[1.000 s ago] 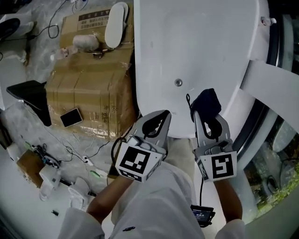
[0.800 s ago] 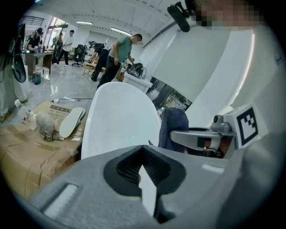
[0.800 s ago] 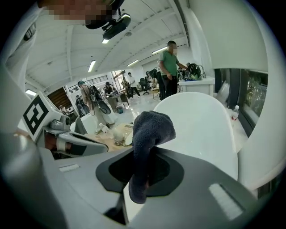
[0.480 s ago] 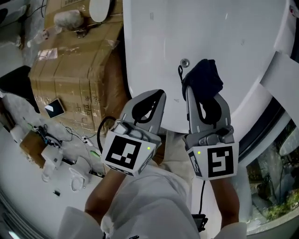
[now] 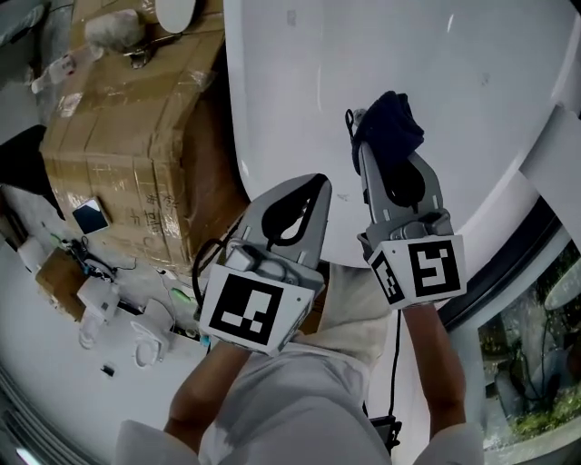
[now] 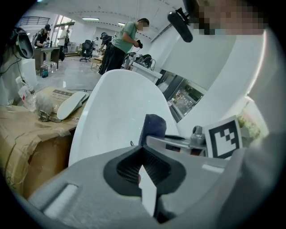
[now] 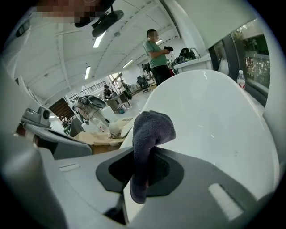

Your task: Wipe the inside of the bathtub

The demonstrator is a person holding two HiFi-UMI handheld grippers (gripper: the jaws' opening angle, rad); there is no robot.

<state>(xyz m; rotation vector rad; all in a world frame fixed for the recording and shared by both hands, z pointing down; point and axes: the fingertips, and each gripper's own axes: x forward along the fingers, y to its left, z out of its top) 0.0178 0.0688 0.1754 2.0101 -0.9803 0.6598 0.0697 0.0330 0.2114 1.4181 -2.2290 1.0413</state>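
Bathtub (image 5: 381, 54) is seen as a glossy, bare white inner surface filling the top centre and right of the head view. It is set in a big open workroom with strip lights on the ceiling, a pale shiny floor (image 5: 36, 363), and glazing (image 5: 536, 381) with greenery behind it along the bathtub's right side.

A dark blue cloth (image 5: 392, 123) is clamped in the right gripper (image 5: 386, 154), whose jaws are closed onto it. The bunched end sticks out past the tips, over the inner surface towards the near end; contact with the surface cannot be judged. The left gripper (image 5: 313, 186) is held just beside it at the near rim, jaws closed tip to tip, nothing between them.

A taped cardboard box (image 5: 127, 136) is placed just beside the bathtub's left rim. A white oval object (image 5: 177, 11) is laid at the box's far edge. A small dark screen device (image 5: 89, 218) is seen by the box's near side, close to cables (image 5: 86, 272).

A person in a green shirt (image 6: 123, 42) is seen standing beyond the far end. The far end is cut off in the head view, and the small floor items are too small to name.
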